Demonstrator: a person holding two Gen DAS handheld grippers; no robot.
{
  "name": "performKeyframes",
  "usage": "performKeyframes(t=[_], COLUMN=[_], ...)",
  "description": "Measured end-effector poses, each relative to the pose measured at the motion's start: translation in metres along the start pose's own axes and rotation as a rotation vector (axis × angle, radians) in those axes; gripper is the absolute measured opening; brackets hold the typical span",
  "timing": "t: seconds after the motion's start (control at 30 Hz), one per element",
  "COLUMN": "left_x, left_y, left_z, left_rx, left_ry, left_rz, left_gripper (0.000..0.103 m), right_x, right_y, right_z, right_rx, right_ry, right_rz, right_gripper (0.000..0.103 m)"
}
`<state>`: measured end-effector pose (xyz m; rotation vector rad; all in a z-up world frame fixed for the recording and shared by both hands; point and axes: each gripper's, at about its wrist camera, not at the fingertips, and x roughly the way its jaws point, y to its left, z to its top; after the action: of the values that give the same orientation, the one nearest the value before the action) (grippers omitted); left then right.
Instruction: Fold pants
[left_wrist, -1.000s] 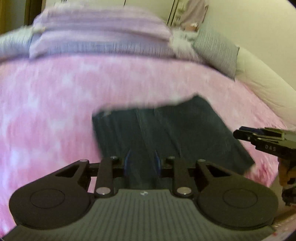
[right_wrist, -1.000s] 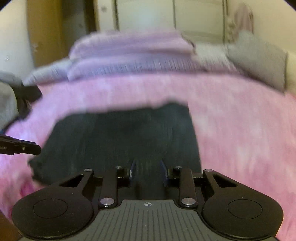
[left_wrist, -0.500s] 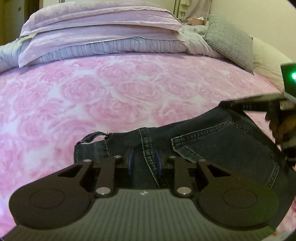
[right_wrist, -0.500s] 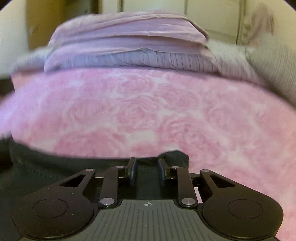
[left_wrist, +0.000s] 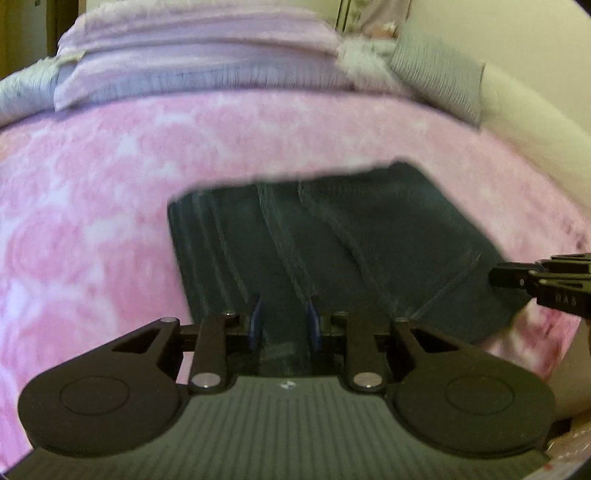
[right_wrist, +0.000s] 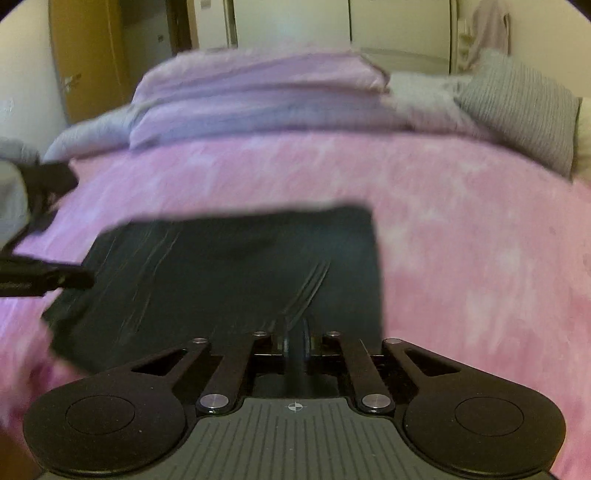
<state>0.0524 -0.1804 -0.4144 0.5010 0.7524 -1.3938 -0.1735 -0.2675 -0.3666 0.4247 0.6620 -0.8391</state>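
Observation:
Dark blue denim pants lie folded in a rough rectangle on the pink rose-patterned bedspread. My left gripper sits at their near edge, jaws narrowly apart and pressed on a thick strip of denim with a seam. My right gripper holds the near right part of the pants; its pads are together and creases in the cloth run into them. Each gripper shows in the other's view: the right gripper at the pants' right edge, the left gripper at their left edge. Both pictures are blurred.
Lilac pillows and a grey ribbed cushion are stacked at the far end of the bed. A cream bolster runs along the right side. Wooden door and white wardrobe fronts stand beyond the bed. Pink cover spreads around the pants.
Half a second ago both grippers were close to the pants' far edge; now they are drawn back with the pants stretched out ahead. The right jaws have closed from apart to together.

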Motion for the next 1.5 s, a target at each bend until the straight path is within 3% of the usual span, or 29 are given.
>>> performKeyframes(t=[0.07,0.2,0.27,0.33,0.37,0.53,0.7,0.9,1.5], left_x=[0.002,-0.009,-0.022,-0.036,-0.043,-0.077,-0.115,-0.152,-0.219], left_y=[-0.004,-0.012,-0.015,-0.019,-0.021,-0.027,-0.03,-0.032,-0.044], left_z=[-0.006,-0.001,-0.003,-0.008,-0.012,-0.031,-0.046,-0.062,-0.093], left_rx=[0.01,0.011,0.008,0.01,0.008,0.015,0.033,0.047,0.098], left_ry=[-0.015,0.011,0.014,0.02,0.026,0.029,-0.01,-0.05,-0.144], left_rz=[0.016,0.05,0.042,0.039,0.035,0.031,0.041,0.044,0.018], left_gripper=[0.022,0.026,0.029,0.035,0.037,0.043,0.057,0.064,0.069], right_x=[0.015,0.022,0.016,0.001,-0.017,-0.052,-0.087,-0.118,-0.184], right_y=[0.01,0.021,0.027,0.032,0.042,0.064,0.086,0.104,0.141], right_z=[-0.017,-0.022,-0.015,-0.01,-0.012,-0.027,-0.046,-0.063,-0.088], right_rx=[0.002,-0.001,0.007,0.012,0.008,0.05,0.079,0.073,0.045], right_ry=[0.065,0.057,0.071,0.051,0.014,-0.003,-0.023,-0.043,-0.137], right_rz=[-0.024,-0.072,-0.096,-0.11,-0.122,-0.115,-0.121,-0.142,-0.176], right_gripper=[0.005,0.008,0.017,0.065,0.071,0.072,0.072,0.072,0.073])
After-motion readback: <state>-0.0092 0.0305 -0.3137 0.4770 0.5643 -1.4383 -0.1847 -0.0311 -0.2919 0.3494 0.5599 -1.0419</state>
